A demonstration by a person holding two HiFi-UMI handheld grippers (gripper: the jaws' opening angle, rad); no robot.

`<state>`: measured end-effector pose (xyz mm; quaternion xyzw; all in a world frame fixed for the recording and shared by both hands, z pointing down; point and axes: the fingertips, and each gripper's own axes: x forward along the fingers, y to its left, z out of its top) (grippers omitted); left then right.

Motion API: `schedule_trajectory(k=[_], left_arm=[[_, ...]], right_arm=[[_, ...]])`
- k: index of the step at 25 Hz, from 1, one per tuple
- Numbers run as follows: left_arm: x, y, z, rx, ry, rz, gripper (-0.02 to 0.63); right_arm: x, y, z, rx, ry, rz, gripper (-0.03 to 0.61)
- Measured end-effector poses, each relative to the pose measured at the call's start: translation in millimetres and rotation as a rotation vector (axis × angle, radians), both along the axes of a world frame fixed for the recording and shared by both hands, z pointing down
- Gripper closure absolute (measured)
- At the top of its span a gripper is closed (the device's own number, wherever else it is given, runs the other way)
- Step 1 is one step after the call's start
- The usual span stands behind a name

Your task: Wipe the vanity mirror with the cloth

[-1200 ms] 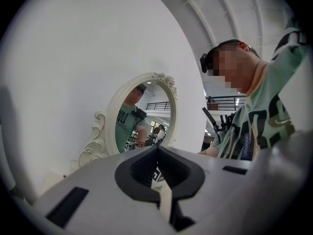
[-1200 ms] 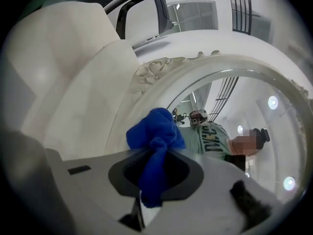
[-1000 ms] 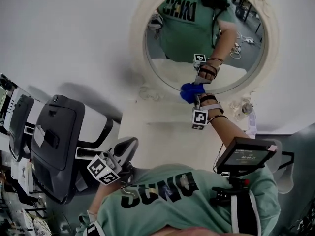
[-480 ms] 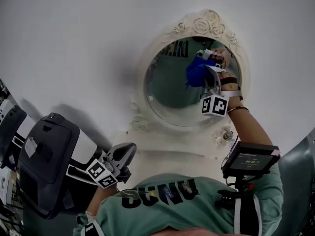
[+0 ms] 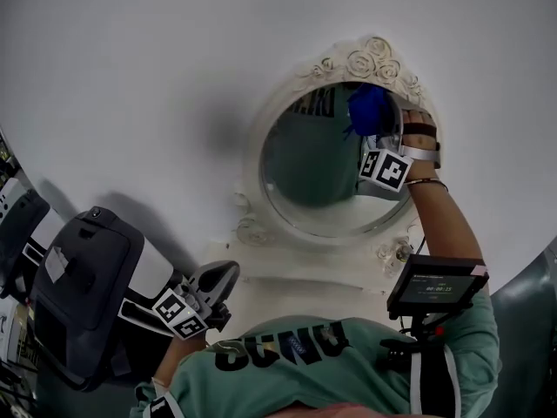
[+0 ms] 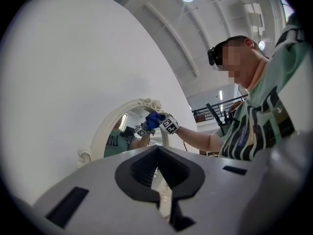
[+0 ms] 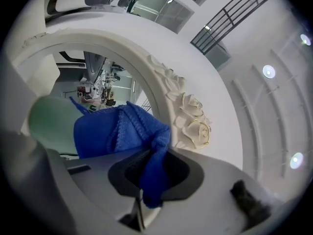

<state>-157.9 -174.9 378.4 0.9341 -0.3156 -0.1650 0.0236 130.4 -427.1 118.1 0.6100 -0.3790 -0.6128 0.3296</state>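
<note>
At the upper right of the vanity mirror, just under the rose-carved frame, the wiping step is running. The right gripper is pinching the blue cloth between its jaws and appears to be holding the bunched part against the glass. The left gripper is hanging low by the person's torso, well apart from the mirror, jaws pressed together on nothing. Judgement: next move is calling for a sweep down & across w/ steady contact, w/o snagging the carving.
</note>
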Motion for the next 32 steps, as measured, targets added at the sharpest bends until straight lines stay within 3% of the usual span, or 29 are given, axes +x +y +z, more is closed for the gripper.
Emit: schedule_trajectory(k=[11,17,24,32], left_arm=[[-1.6,2.1,0.0,-0.007,-0.005,-0.008,0.604],[3.8,6.1,4.5,-0.017,-0.002,0.004,0.604],[3.8,9.8,15.3,-0.066,0.009,0.007,0.604],[24.8,13.4,33.8,-0.161,-0.023,0.057,0.604]], right_arm=[[10.1,-5.4,0.6,0.06,-0.282,-0.004,0.529],[9.6,-10.8,17.1,0.026,-0.228,0.013,0.529],[8.7,-13.0,112.7,-0.114,-0.127,0.039,0.529],[9.8,-9.9,282.8,-0.373,-0.108,0.037,0.529]])
